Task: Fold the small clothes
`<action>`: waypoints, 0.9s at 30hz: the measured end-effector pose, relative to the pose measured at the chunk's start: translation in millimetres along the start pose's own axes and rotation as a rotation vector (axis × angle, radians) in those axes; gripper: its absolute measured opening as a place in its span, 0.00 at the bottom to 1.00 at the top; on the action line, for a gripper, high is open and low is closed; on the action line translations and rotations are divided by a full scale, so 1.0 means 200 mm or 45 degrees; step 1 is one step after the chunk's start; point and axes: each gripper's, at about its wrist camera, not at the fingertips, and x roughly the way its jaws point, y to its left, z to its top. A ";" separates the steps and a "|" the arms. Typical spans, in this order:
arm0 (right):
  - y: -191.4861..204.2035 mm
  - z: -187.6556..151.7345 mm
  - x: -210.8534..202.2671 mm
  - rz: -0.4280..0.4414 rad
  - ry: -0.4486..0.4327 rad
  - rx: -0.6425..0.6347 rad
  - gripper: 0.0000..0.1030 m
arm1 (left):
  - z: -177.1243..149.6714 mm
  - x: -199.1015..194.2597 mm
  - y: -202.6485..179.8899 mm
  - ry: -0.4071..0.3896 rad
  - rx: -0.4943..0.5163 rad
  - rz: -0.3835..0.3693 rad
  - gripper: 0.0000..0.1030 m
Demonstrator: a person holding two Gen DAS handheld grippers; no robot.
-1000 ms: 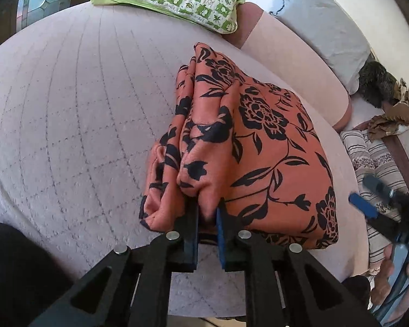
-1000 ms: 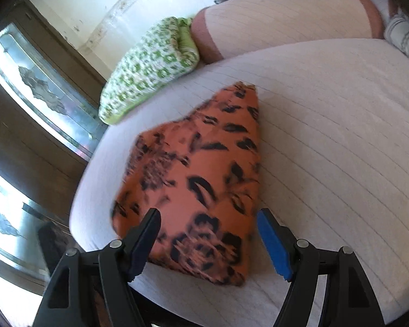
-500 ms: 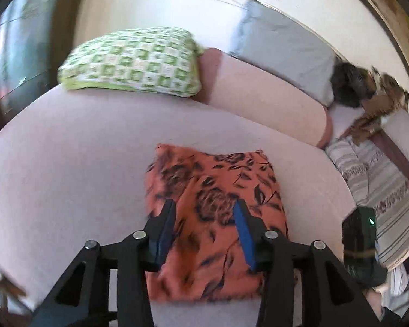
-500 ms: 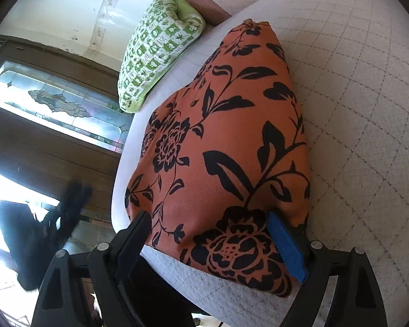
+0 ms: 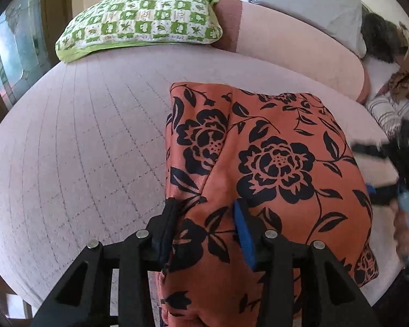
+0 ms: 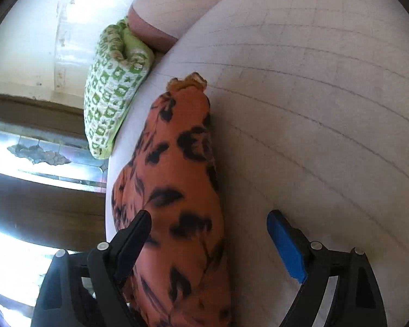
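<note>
An orange garment with black flowers lies folded on the pink quilted bed. My left gripper stands partly open over its near left corner. A fold of the cloth lies loosely between the two fingers, and the blue pad rests on top of it. In the right wrist view the same garment runs away from me as a long bundle. My right gripper is wide open low over the garment's near end, its black finger above the cloth and its blue pad over bare bed. From the left wrist view the right gripper is a blur at the garment's right edge.
A green checked pillow lies at the head of the bed beside a pink bolster and a grey pillow. Striped cloth and other clothes are piled at the far right. The bed's edge and a stained-glass window are on the left.
My left gripper let go of the garment's fold, opened, and now straddles its near left corner. My right gripper widened, sank and rolled down along the garment's right side.
</note>
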 end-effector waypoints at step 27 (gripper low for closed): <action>0.33 -0.57 -0.11 -0.034 0.138 -0.338 0.66 | 0.44 0.17 0.20 0.031 -0.161 -0.341 0.38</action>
